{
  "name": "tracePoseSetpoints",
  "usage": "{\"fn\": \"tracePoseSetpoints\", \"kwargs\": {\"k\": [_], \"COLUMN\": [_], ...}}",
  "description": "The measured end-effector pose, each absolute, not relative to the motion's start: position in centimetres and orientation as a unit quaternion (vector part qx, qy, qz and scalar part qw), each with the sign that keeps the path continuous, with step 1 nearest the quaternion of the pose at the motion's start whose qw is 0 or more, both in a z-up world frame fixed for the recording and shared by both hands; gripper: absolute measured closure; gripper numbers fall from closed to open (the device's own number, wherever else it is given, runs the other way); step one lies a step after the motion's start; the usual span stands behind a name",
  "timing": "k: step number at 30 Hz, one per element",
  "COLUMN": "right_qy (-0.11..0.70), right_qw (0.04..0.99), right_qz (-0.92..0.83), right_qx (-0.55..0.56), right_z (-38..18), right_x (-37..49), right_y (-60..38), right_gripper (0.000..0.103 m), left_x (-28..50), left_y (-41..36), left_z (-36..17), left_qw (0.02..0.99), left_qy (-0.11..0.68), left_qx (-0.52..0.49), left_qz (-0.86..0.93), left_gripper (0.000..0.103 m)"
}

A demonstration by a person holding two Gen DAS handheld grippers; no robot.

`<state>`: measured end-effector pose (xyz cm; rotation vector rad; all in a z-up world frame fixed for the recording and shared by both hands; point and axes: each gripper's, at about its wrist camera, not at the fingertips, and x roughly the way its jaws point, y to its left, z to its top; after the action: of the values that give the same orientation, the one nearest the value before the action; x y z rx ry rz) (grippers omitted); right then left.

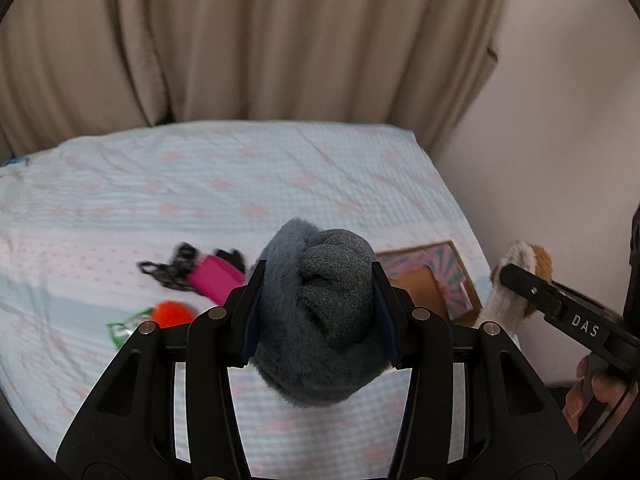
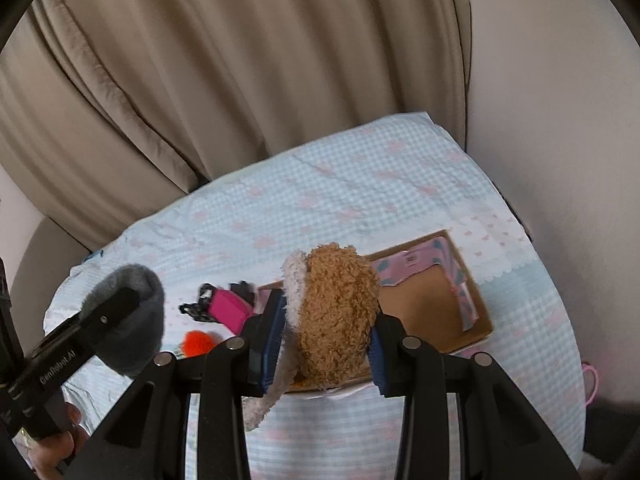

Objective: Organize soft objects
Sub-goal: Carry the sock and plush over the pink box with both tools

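Note:
My left gripper (image 1: 318,300) is shut on a grey fuzzy slipper (image 1: 320,320) and holds it above the bed. It also shows in the right wrist view (image 2: 128,316) at the left. My right gripper (image 2: 328,332) is shut on a brown and cream plush slipper (image 2: 336,316), held above the near edge of a shallow cardboard box (image 2: 476,320). That slipper shows at the right of the left wrist view (image 1: 520,272), beside the box (image 1: 464,304). The box has a pink patterned lining (image 2: 424,264) and a bare brown floor.
The bed (image 1: 240,176) has a pale blue checked cover. On it lie a pink and black item (image 1: 212,276), an orange fluffy thing (image 1: 172,314) and a green wrapper (image 1: 124,326). A beige curtain (image 1: 240,40) hangs behind; a wall (image 2: 560,120) stands to the right.

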<state>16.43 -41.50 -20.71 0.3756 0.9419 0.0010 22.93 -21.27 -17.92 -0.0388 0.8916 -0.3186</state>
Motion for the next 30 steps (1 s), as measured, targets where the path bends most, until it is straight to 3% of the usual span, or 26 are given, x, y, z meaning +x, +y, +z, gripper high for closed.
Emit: {"fn": "tracePoseSetpoints", "kwargs": {"k": [12,23,25,26,27,28,29,30], "right_qy": [0.535,0.600,0.601,0.599,0.598,0.593,0.587,0.584], "right_qw": [0.828,0.788,0.788,0.790,0.791,0.795,0.799,0.802], "right_qz": [0.031,0.063,0.066,0.068,0.069,0.073,0.078,0.084], "right_qx": [0.165,0.122,0.115,0.113,0.112,0.108,0.100,0.095], "right_z": [-31.5,-40.6,-41.3,-41.5,-41.7,-41.9,-41.9,-42.0], "right_x": [23.3,25.1,25.3,25.2,25.2,25.2,25.0,25.0], "right_y": [-47.0,-47.2,-47.0,-47.0,-46.9,-46.8,-46.7,-46.5], "right_gripper": [0.069,0.068,0.063,0.062,0.058,0.036,0.008,0.003], "left_x": [30.2,34.2,34.6,34.7,34.8,34.9,35.0,35.0], "left_y": [-30.7,-33.7,-33.8,-33.8,-33.9,-33.9,-33.8,-33.9], "left_z": [-30.3,-39.4,-39.7,-39.7,-39.7,-39.7,-39.6,-39.4], "left_qw": [0.828,0.781,0.780,0.782,0.783,0.784,0.783,0.783], "left_qy": [0.539,0.611,0.614,0.612,0.612,0.611,0.612,0.612], "left_qx": [0.006,0.010,0.012,0.018,0.023,0.024,0.025,0.028], "left_qz": [-0.152,-0.128,-0.123,-0.114,-0.109,-0.108,-0.108,-0.108], "left_gripper": [0.059,0.059,0.056,0.044,0.022,0.009,0.000,0.000]}}
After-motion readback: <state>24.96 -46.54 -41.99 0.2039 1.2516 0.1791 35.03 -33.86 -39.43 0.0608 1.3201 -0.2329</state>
